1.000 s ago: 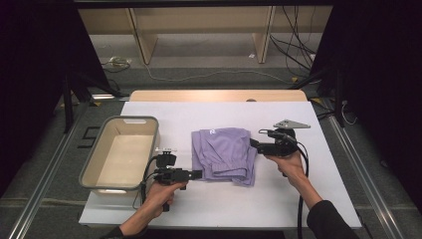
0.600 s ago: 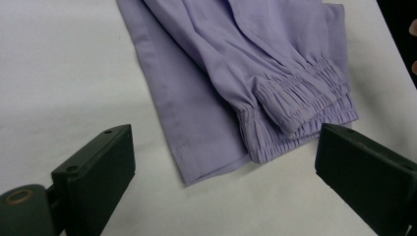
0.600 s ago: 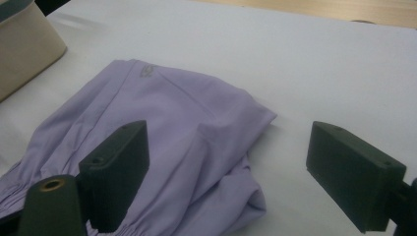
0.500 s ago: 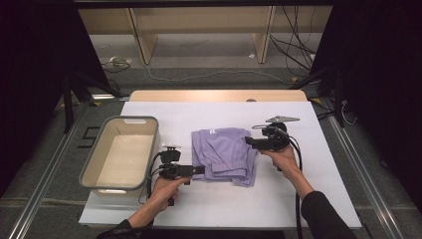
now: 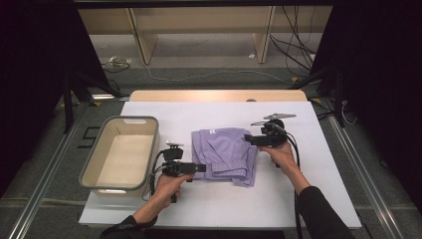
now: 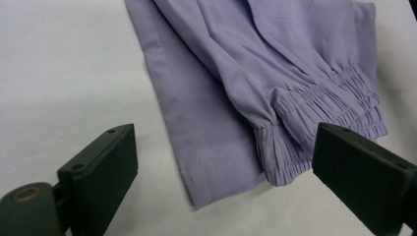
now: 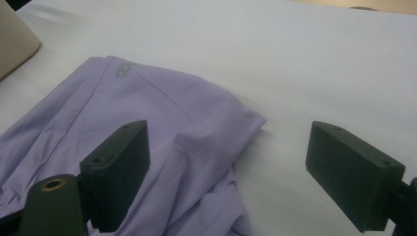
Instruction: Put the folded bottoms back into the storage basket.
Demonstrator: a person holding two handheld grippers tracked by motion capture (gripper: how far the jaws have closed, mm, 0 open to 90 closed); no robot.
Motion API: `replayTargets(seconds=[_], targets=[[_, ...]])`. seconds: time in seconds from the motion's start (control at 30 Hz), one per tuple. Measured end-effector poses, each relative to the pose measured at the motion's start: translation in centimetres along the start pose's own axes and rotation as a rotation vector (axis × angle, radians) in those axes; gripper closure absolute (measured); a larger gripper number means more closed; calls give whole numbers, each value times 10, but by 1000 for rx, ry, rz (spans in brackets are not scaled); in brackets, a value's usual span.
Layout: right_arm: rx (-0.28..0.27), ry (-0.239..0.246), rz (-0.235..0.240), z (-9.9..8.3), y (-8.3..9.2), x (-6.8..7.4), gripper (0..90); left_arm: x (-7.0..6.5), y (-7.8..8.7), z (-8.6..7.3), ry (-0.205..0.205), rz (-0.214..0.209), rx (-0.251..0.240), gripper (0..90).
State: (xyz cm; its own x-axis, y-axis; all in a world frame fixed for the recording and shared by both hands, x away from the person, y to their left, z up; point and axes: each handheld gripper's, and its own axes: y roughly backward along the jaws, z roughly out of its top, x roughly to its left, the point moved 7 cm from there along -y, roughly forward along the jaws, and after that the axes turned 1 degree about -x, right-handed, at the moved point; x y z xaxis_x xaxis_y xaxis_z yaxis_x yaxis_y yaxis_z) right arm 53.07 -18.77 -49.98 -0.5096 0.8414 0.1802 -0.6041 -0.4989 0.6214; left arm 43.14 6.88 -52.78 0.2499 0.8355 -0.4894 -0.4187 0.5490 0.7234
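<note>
White sheeting covers the table [image 5: 308, 199], whose bare wooden edge shows at the far side. Nearest the person, the left gripper [image 5: 201, 168] rests low over the sheet, jaws spread wide and holding nothing, just beside the near left corner of the purple garment [image 5: 224, 154]. In the left gripper view, the garment's [image 6: 236, 88] gathered elastic cuffs lie between the jaws, untouched. A beige tub [image 5: 122, 154] with a grey rim stands on the table's left side, near the left gripper, apart from the garment. The garment lies folded and rumpled at mid-table. At its right edge the right gripper [image 5: 246, 140] stands open, empty; the right gripper view shows the cloth's [image 7: 162, 128] fold between the jaws. Beyond the table: grey floor, loose cables [image 5: 293, 40], wooden furniture legs [image 5: 142, 37], dark curtains either side.
</note>
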Motion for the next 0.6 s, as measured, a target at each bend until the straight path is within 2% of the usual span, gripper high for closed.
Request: replayTargets(seconds=[0.37, 0.6], targets=[[14, -5, 0, 0, -7, -3, 181, -2, -10, 2, -15, 22, 14, 108], [27, -7, 2, -1, -12, -3, 182, -10, -15, 3, -34, -7, 24, 161]])
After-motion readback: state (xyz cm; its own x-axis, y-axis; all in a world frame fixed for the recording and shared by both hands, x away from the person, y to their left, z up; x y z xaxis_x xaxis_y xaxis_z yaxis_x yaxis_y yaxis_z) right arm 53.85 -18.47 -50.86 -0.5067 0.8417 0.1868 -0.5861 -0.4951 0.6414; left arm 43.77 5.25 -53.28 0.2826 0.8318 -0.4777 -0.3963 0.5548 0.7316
